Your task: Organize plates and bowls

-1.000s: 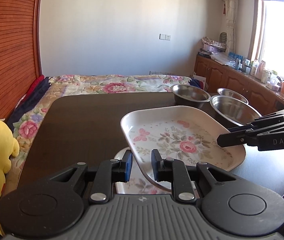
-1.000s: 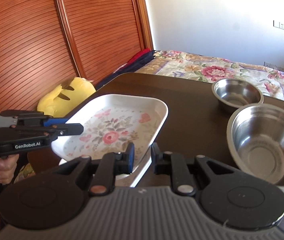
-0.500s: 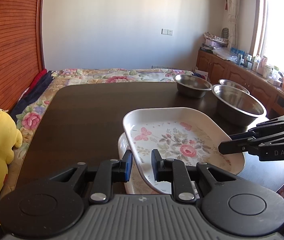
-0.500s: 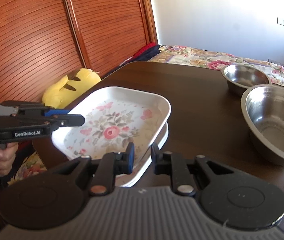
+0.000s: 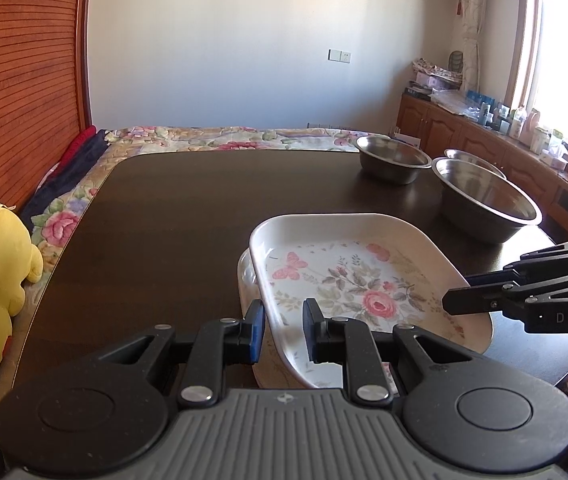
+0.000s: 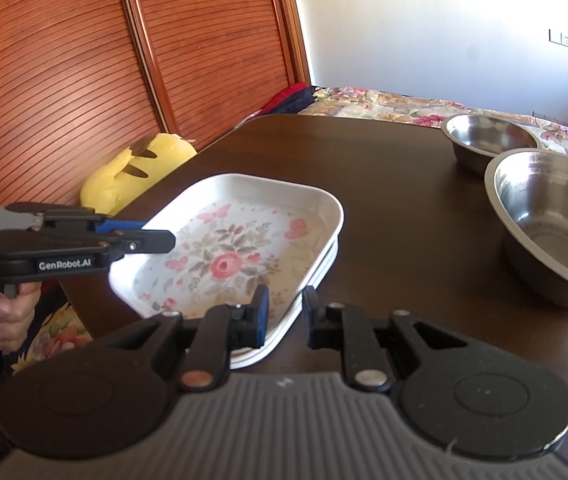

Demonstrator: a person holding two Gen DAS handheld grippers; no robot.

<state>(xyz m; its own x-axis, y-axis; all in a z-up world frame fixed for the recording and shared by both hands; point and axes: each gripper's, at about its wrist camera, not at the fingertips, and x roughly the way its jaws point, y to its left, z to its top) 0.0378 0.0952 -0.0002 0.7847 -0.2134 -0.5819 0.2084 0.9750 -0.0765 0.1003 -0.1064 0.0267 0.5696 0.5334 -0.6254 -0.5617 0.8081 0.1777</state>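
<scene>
Three steel bowls stand beyond the floral tray, well apart from it. Left gripper and right gripper each pinch the tray's opposite rims, jaws nearly closed, holding it low over a second tray.

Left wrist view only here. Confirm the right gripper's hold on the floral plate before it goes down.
Observer: In the right wrist view, the right gripper has its jaws on either side of the top plate, and the near rim runs between them.
Operator: Check the plate underneath on that side.
Observer: The lower plate shows as a white edge below the top plate's right corner, roughly lined up with it.
Operator: Report what holds the left gripper.
Observer: A bare hand is wrapped around the handle of the left gripper, whose tips sit at the plate's far rim.
</scene>
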